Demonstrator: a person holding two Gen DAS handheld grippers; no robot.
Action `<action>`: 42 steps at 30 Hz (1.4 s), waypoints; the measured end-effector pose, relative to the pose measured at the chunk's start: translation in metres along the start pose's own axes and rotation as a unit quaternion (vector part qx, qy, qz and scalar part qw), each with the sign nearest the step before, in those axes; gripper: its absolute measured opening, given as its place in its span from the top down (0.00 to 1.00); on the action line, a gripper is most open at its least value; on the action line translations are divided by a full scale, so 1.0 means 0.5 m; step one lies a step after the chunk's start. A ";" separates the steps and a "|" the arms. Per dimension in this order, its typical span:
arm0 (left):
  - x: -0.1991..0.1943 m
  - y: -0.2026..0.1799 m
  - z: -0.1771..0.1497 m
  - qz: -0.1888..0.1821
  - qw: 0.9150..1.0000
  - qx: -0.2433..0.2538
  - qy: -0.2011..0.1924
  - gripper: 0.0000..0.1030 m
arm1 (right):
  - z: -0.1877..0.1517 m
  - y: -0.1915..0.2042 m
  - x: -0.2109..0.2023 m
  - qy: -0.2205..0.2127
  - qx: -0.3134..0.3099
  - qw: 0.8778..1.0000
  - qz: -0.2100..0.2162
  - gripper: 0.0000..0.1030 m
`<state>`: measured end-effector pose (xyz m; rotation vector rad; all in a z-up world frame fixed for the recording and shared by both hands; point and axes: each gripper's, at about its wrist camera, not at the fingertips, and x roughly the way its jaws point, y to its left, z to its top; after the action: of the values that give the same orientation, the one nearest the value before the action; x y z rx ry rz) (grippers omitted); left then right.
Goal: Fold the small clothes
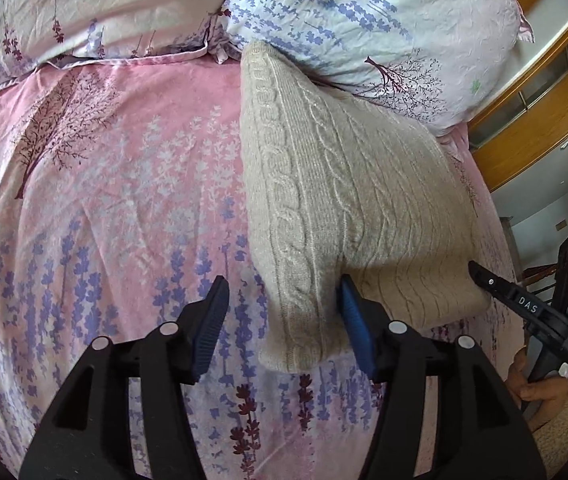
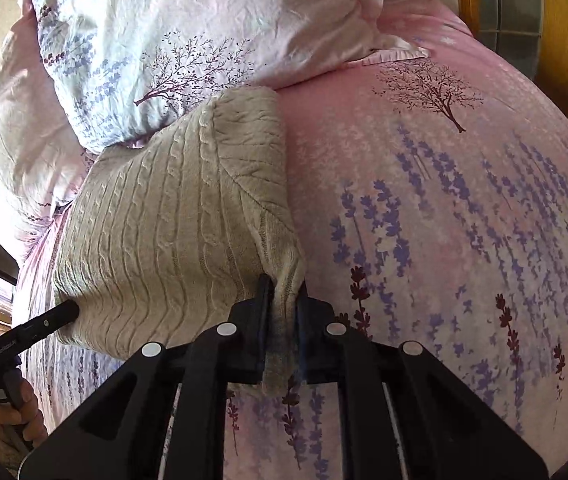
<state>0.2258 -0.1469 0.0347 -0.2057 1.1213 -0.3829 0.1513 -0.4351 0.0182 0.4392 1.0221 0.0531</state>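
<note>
1. Beige knit sweater is laid folded on pink bedsheet, far end touching pillow at bed's head.
2. L gripper: jaws spread wide, sweater's near corner seen betw. them.
3. R gripper: pressed together, sweater corner pinched.

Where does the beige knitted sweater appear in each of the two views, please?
Left wrist view: the sweater lies right of centre, reaching the lower middle.
Right wrist view: it lies left of centre, running to the bottom middle.
Shared landmark: the floral pillow at its far end.
</note>
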 end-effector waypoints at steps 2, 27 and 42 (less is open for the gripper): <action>-0.003 -0.002 0.002 0.010 1.000 0.006 -0.001 0.42 | 0.009 -0.004 -0.005 0.000 0.011 1.000 0.003 0.76; 0.072 0.001 0.134 -0.029 0.998 -0.053 0.022 0.21 | 0.088 0.073 0.059 0.000 -0.024 1.000 0.010 0.59; 0.110 0.058 0.181 -0.150 0.976 -0.148 0.051 0.30 | 0.160 -0.068 0.106 0.079 0.158 0.972 0.157 0.26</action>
<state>0.3344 -0.1449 0.0171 -0.6285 1.2492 -0.4976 0.2406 -0.4794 -0.0023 0.8992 1.1139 0.2136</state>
